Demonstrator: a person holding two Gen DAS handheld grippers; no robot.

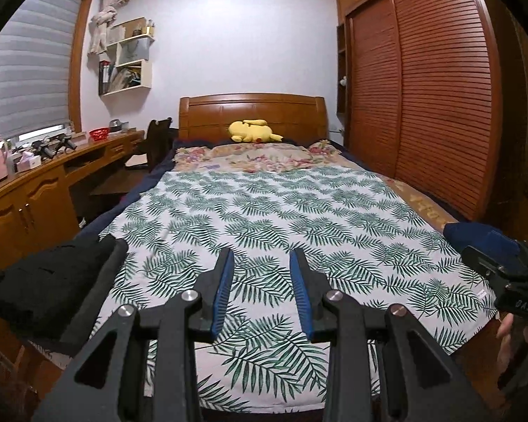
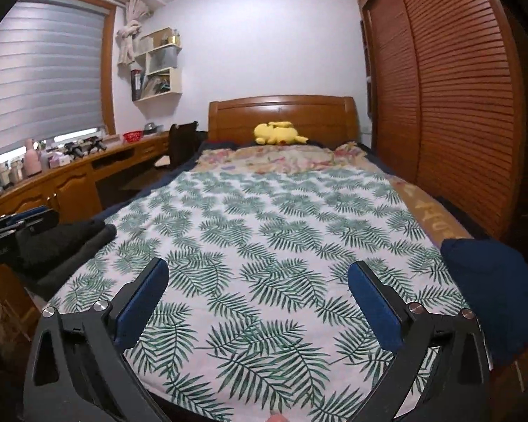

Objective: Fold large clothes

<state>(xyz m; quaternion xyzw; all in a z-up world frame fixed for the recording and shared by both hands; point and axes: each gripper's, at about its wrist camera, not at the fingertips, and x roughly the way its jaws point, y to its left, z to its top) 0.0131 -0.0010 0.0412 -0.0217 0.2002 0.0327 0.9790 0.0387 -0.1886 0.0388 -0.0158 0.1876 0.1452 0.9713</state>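
A folded black garment stack (image 1: 49, 281) lies on the bed's near left corner, also in the right wrist view (image 2: 63, 246). A bundled navy garment (image 1: 475, 234) sits at the near right edge, large in the right wrist view (image 2: 492, 295). My left gripper (image 1: 262, 258) hovers above the leaf-print sheet (image 1: 264, 204), its jaws a moderate gap apart with nothing between them. My right gripper (image 2: 258, 272) stands wide open over the same sheet (image 2: 264, 218), empty, just left of the navy bundle. The left gripper's fingers (image 2: 31, 218) show at the left edge beside the black stack.
A yellow plush toy (image 1: 251, 130) rests by the wooden headboard (image 1: 253, 109), behind a floral blanket (image 1: 260, 156). A slatted wardrobe (image 1: 422, 105) runs along the right. A cluttered wooden desk (image 1: 35, 183) and dark chair (image 1: 158, 137) stand left. A person's hand (image 1: 507, 334) shows lower right.
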